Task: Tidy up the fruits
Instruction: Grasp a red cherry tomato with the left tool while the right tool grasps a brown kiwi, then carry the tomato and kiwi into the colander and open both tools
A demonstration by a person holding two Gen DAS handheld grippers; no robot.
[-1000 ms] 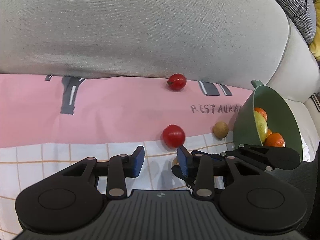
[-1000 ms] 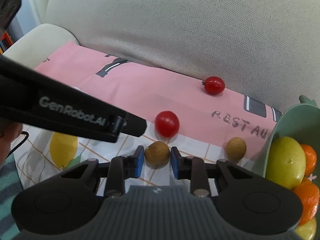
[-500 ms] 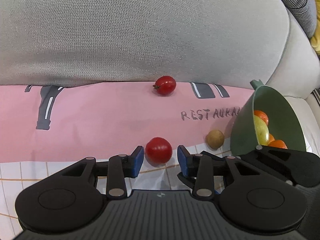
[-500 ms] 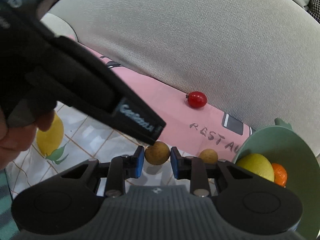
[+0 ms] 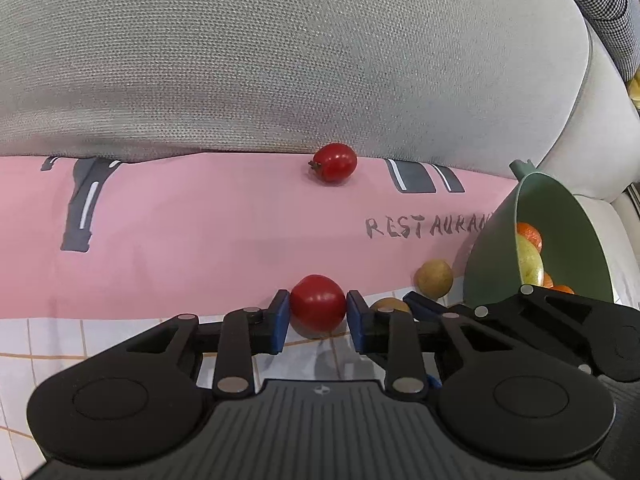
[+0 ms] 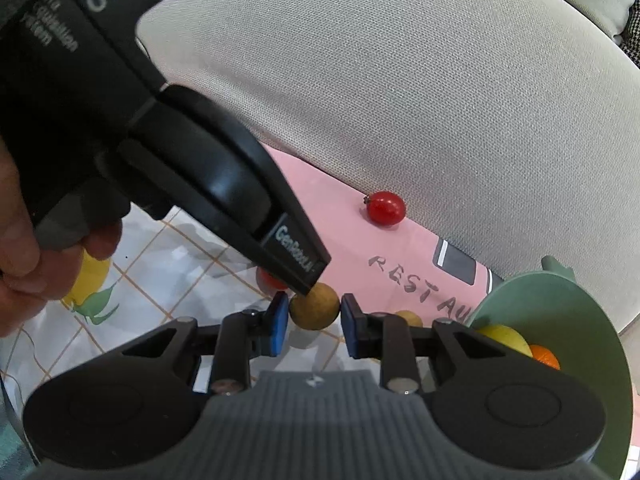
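Two grippers are working side by side over the printed cloth [image 5: 168, 240]. The left gripper [image 5: 318, 312] is now closing its blue pads [image 5: 279, 320] against a red tomato [image 5: 318, 302], which was lying ahead of the fingertips one second ago and between parted pads half a second ago; both pads are touching its sides. The right gripper [image 6: 314, 316] is keeping its pads clamped on a brown round fruit [image 6: 314, 307], as in both earlier frames, and is now sitting closer to the green bowl [image 6: 568, 312], whose rim is filling more of the right wrist view. The left gripper's black body is crossing that view from the upper left, its tip just above the brown fruit.

A second red tomato [image 5: 334, 162] is resting at the far edge of the cloth against the grey sofa cushion [image 5: 300, 60], unchanged. Another brown fruit [image 5: 434, 278] is lying just beside the bowl, which is holding oranges and yellow-green fruit.

Readable writing: "RESTAURAN" is showing on the pink band of the cloth, cut off by the bowl; "GenRobot" is showing on the left gripper's finger in the right wrist view, its last characters unclear, and letters reading "AS" are appearing on its housing.
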